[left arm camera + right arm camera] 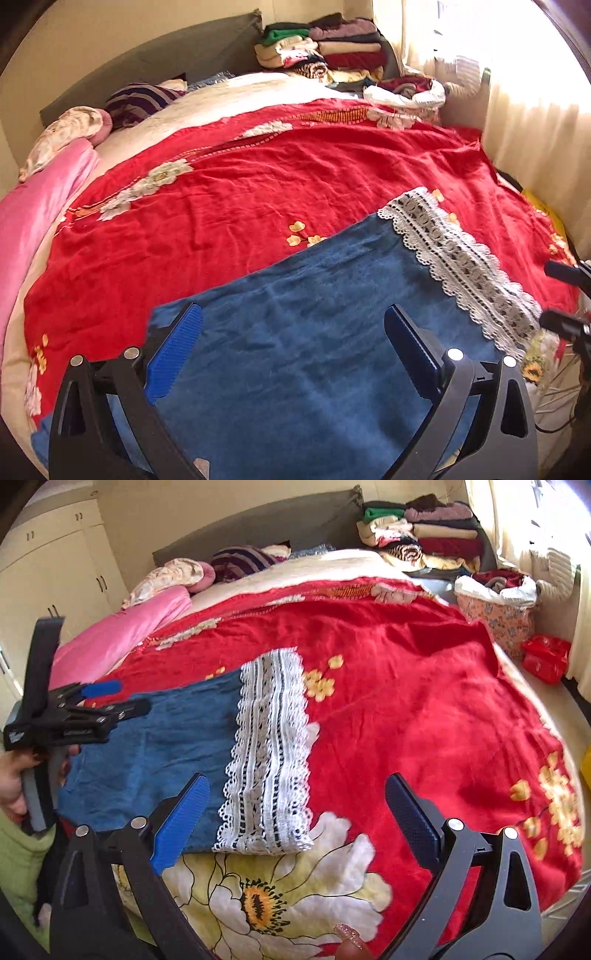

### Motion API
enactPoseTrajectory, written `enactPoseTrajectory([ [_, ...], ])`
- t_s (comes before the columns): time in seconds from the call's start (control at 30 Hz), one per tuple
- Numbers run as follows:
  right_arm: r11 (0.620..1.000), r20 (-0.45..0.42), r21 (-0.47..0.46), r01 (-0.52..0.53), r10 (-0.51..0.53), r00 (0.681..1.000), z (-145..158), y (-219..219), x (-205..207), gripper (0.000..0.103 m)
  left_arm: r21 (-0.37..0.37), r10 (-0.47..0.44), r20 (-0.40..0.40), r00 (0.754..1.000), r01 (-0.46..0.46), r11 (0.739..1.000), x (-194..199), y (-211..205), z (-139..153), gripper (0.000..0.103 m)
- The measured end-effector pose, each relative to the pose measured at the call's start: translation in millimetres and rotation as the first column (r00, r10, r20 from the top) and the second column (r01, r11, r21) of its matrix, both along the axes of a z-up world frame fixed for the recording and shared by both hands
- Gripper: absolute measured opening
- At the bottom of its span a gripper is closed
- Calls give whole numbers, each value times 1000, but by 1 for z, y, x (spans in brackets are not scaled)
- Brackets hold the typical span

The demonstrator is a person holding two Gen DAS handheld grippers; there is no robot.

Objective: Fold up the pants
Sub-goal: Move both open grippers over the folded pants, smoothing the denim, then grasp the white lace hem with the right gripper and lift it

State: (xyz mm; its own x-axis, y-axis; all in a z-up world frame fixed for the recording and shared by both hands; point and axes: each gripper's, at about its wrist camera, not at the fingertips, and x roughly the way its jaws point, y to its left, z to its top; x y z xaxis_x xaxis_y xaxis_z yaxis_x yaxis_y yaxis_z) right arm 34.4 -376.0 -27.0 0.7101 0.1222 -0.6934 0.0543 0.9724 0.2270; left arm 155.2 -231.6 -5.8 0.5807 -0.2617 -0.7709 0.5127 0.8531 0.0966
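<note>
Blue pants point(295, 332) with a white lace hem point(461, 266) lie flat on the red flowered bedspread point(277, 177). My left gripper point(293, 343) is open and empty, hovering over the blue cloth. In the right wrist view the pants point(159, 746) lie at the left, the lace hem point(269, 753) in the middle. My right gripper point(295, 812) is open and empty, above the hem's near right corner and the bedspread point(424, 686). The left gripper point(110, 701) shows at the far left, open over the pants. The right gripper's fingers point(565, 273) show at the right edge of the left wrist view.
A stack of folded clothes point(421, 531) sits at the bed's far right corner. A floral basket of laundry point(498, 609) and a red bag point(546, 657) stand at the right. Pink quilt point(122, 631) and pillows lie at the far left. Cupboards point(55, 572) line the left wall.
</note>
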Motion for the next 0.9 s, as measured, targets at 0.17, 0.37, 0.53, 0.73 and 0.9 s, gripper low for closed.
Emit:
enactPoseTrajectory([
  [0.17,999,-22,34,-3,4,1000,-12,4,5,90,29,-18,-18,1000,19,999,26,-19,-8,98],
  [0.37,995,-61,94,22,-17,998,-28,6,10,90,-2,-90,-25,996,90,996,50,-47,-7,98],
  [0.53,993,-57,113,35,-28,998,-31,7,10,90,-51,-154,-103,983,149,988,73,-66,-22,98],
  [0.73,989,-55,147,27,-19,998,-33,12,11,90,-154,-190,-214,958,159,975,94,-72,-44,97],
  [0.9,983,-53,186,-6,16,998,-35,22,19,73,-199,-259,-238,936,214,956,88,-81,-52,70],
])
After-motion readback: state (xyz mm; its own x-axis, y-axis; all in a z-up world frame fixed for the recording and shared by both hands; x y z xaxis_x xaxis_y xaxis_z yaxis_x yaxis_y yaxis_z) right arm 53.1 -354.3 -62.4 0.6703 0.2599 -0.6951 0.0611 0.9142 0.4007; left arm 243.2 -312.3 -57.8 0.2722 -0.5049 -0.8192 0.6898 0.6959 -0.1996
